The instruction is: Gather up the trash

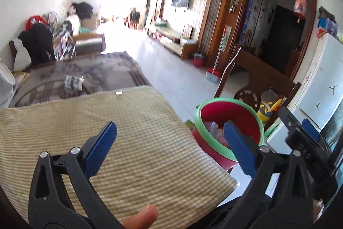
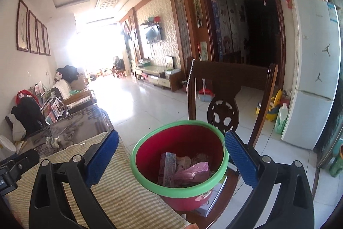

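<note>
A red bin with a green rim point(image 2: 137, 166) stands just past the right edge of the striped mat point(image 1: 128, 143), seemingly on a chair seat. A pink bag point(image 2: 193, 173) and a printed carton point(image 2: 168, 166) lie in it. My right gripper point(image 2: 171, 136) is open, its blue pads on either side of the bin's mouth and apart from it. My left gripper point(image 1: 169, 128) is open and empty over the mat, its right pad in front of the bin point(image 1: 235, 117). A crumpled wrapper point(image 1: 74, 82) and a small white scrap point(image 1: 118, 92) lie farther along the table.
A dark carved wooden chair point(image 2: 227, 83) stands behind the bin, and a white fridge point(image 2: 313, 70) is at the right. The table's far part has a grey patterned cover point(image 1: 96, 65). Clothes and bags point(image 1: 36, 42) are piled at the far left. Tiled floor runs beyond.
</note>
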`<state>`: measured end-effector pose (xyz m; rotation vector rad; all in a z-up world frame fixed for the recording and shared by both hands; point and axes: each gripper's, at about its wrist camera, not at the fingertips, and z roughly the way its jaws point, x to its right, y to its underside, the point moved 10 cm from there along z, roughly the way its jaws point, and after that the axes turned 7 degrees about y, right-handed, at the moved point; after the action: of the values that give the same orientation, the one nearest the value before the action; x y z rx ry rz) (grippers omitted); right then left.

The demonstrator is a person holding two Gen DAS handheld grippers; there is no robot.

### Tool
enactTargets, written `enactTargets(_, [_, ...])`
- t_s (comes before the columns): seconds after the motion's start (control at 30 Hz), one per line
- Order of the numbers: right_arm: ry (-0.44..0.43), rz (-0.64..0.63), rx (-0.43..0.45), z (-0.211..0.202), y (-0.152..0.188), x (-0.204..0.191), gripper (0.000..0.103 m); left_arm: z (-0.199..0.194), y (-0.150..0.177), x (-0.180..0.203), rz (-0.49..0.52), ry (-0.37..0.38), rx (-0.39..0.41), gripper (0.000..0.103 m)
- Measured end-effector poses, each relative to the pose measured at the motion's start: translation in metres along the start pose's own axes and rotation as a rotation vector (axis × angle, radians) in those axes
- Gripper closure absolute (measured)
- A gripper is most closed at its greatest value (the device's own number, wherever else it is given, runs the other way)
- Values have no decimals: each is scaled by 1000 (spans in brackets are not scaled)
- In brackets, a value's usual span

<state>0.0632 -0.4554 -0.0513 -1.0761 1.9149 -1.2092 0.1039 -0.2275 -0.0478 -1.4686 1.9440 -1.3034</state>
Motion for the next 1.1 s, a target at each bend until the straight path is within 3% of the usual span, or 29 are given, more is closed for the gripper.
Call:
enactTargets(0.13, [38,-71,56,-15,-4,-20,7,-30,-6,-11,-26,23,76,5])
enactTargets(0.3, [-39,-69,41,-30,-6,-45,7,-50,-16,-25,-62,29,102,5])
enactTargets(0.5, [-86,-91,47,-44,-8,-73,7,-64,-20,-41,-78,-17,121,5])
enactTargets(0.63, [-101,-91,43,-49,-9,-83,7,-65,-16,-57,-124,-69,98,5])
enactTargets(0.83, [-97,-90,24,-48,-5,-82,7,-66,-9,-67,-189,-52,76,5])
enactTargets(1.1, [-93,-79,8,-45,0,-76,7,-62,-6,-60,-163,-52,54,5])
